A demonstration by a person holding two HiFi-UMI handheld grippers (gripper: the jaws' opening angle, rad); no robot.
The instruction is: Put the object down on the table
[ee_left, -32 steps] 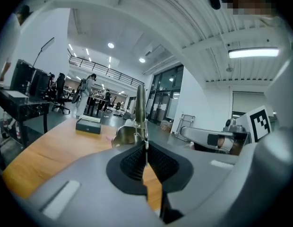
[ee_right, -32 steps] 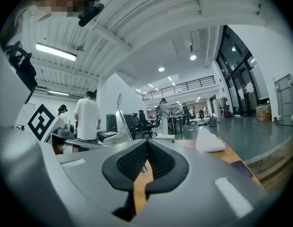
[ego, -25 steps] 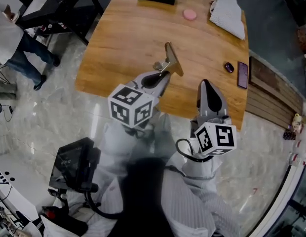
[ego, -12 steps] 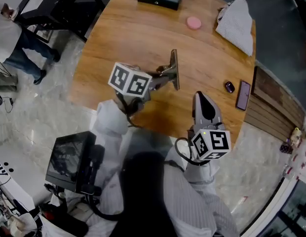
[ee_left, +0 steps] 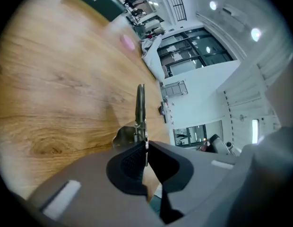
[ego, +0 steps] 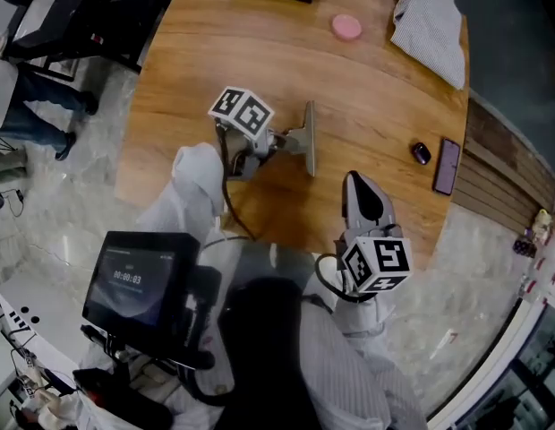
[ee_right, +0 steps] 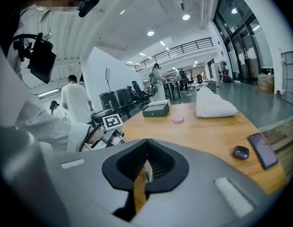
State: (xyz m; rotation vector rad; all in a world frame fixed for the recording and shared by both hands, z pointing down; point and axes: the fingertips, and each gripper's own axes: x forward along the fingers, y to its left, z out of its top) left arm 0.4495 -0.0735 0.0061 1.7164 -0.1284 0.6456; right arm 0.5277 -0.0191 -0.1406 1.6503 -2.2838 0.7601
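Table [ego: 215, 70] first: one, wooden, with two grippers over its near half. My left gripper [ego: 270, 141] is clamped on the single metal clip [ego: 308, 137] at table centre, plate on edge, long axis running near-to-far edge. My right gripper [ego: 356, 184] is closed and empty.

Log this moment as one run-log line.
left tongs: shut on metal clip | right tongs: shut, empty | clip over table, not yet released
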